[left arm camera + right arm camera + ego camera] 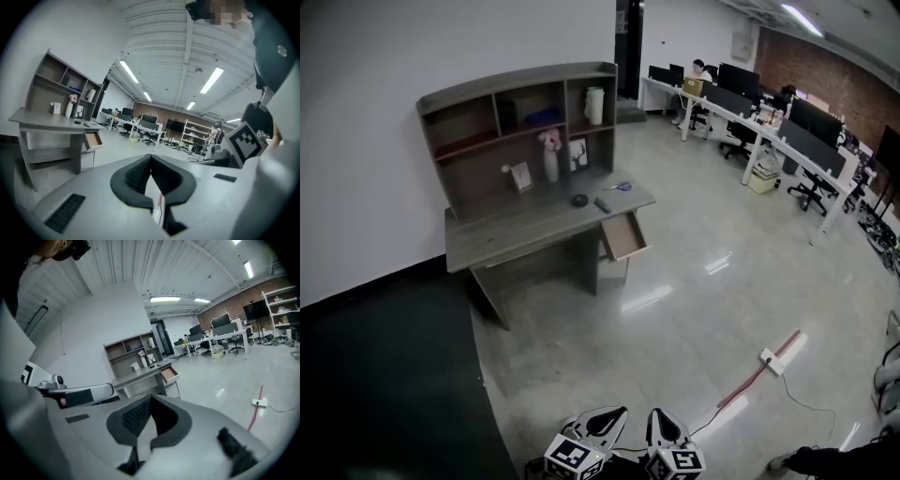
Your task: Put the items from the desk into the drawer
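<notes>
Left gripper view: left gripper point(150, 157) clenched tip to tip, nothing between; right gripper point(150, 399) likewise. Both are well apart from the desk point(516, 236). Scissors point(620, 187) and remote point(602, 204) lie on that desk, above its open drawer point(624, 236).

Matt grey wood-grain desk point(534, 230), its open drawer point(623, 236) paler, bare-looking wood inside; in front of the desk a glossy pale floor point(694, 309) mirroring lights; left of the desk matt black flooring point(384, 375)

one desk point(487, 239) at eleven o'clock with one open drawer point(624, 236); on its top one pair of scissors point(621, 187), one dark bar point(602, 204), one round dark object point(579, 200); in its hutch one vase point(551, 167), one white jug point(595, 105).
</notes>
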### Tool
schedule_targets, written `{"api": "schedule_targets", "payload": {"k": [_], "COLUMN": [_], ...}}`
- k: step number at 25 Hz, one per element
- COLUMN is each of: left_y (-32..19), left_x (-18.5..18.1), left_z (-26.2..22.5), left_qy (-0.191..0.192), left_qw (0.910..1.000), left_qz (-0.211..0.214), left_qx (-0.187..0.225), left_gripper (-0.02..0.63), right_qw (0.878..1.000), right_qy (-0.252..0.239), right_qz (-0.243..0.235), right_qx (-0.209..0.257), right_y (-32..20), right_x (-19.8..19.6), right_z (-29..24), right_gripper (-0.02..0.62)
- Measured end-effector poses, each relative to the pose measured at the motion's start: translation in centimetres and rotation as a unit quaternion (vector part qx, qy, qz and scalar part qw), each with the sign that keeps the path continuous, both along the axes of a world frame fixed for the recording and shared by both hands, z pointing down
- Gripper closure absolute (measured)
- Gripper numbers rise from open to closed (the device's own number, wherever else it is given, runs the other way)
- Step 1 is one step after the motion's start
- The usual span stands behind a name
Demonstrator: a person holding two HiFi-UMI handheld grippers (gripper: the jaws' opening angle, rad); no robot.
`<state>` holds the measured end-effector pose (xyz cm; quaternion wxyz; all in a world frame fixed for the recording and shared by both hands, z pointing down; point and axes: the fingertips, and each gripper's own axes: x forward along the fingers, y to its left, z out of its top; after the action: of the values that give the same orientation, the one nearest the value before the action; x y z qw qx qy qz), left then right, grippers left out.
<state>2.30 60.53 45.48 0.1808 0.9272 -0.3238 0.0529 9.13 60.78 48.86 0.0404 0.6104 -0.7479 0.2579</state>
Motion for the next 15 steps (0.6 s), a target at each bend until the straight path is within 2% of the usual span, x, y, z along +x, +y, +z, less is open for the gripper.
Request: {"api": "schedule_targets", "payload": {"k": [6,15], "left_y": [0.3,-1.3], "left_x": [0.2,-0.6], "left_z": [-0.6,-0.8], "left_qy": [0.003,-0.004], "left_qw": [0.9999,0.9987], "left_qz": [-0.014,-0.051], "left_qx": [0.004,-0.001], "left_gripper": [0.597,0.597], "right_qw": [0.999,0.998], "right_qy": [0.001,-0.007], "right_qz": [-0.009,-0.030], "right_qx": [0.047,0.058], "right_y": [-0.6,-2.9], "right_x": [-0.2,-1.0], "right_z": [-2.3,-3.5], "right_gripper": [0.591,0.591]}}
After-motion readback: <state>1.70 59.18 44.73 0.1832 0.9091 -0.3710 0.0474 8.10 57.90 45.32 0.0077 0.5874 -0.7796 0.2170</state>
